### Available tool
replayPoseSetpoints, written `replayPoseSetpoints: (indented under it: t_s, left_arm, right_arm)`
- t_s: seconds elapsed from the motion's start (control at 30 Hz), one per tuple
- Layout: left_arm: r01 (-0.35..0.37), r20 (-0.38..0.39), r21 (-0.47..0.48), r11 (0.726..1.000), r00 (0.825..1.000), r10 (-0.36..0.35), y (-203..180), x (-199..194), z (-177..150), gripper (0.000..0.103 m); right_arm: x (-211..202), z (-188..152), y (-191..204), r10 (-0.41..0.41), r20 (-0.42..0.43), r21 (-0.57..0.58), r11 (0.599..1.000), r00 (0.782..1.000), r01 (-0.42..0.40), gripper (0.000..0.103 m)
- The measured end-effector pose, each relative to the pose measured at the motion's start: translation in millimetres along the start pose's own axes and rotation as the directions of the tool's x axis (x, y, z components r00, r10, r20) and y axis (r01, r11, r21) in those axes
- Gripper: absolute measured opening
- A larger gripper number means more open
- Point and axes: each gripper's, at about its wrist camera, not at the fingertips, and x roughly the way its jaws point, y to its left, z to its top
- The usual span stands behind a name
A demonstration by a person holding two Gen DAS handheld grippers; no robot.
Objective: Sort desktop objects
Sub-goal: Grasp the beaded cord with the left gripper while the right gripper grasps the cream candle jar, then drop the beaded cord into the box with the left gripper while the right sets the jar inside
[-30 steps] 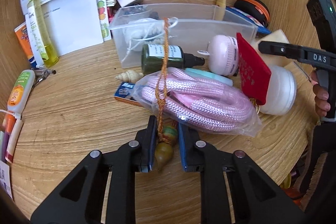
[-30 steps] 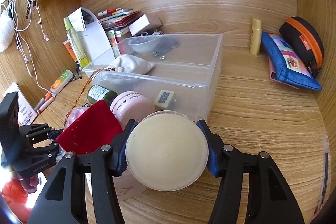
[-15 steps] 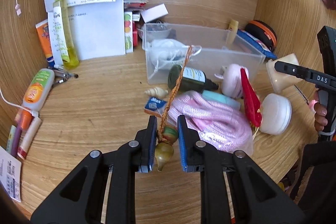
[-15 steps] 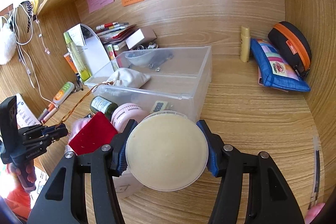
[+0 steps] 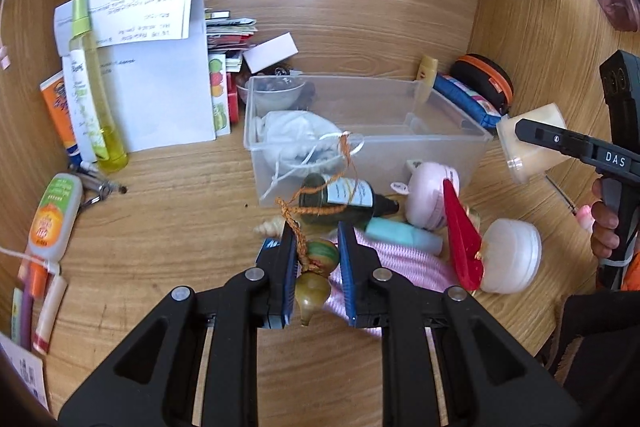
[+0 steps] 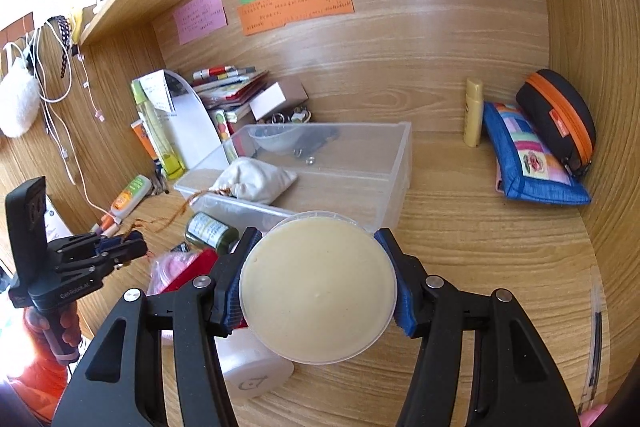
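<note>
Left wrist view: left gripper (image 5: 318, 263) nearly closed, clamping gourd charm (image 5: 314, 285) between blue pads; bead at pad level, gourd hanging just below, orange cord (image 5: 320, 189) trailing up toward clear plastic bin (image 5: 452, 143). Above desk (image 5: 168, 223). Pink rope bag (image 5: 404, 261), green dropper bottle (image 5: 346, 197), red pouch (image 5: 462, 239) just beyond fingertips.

Right wrist view: right gripper (image 6: 318, 287) part open, pads pressing both sides of round cream-filled tub (image 6: 318, 293), filling gap between fingers, held clear of desk in front of bin. Blue pencil pouch (image 6: 528, 163) well apart, right.
</note>
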Motion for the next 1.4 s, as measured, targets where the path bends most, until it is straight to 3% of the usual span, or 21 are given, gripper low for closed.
replayPoseSetpoints:
  t_s: [0.6, 0.87, 1.4]
  left_arm:
    - [0.021, 0.043, 0.074, 0.997, 0.999, -0.024, 0.4, 7.9, 66.4, 0.018]
    - [0.063, 0.053, 0.077, 0.995, 0.996, -0.067, 3.9, 20.4, 97.5, 0.018]
    - [0.095, 0.003, 0.061, 0.994, 0.995, -0.095, 20.7, 60.6, 104.3, 0.018]
  right_arm:
    - [16.0, 30.7, -1.4, 0.008, 0.02, -0.007, 1.0, 1.0, -0.008, 0.054]
    - [32.4, 43.3, -5.0, 0.017, 0.004, -0.005, 1.0, 1.0, -0.017, 0.054]
    - [77.6, 62.6, 0.5, 0.021, -0.065, -0.025, 0.999, 0.998, -0.023, 0.054]
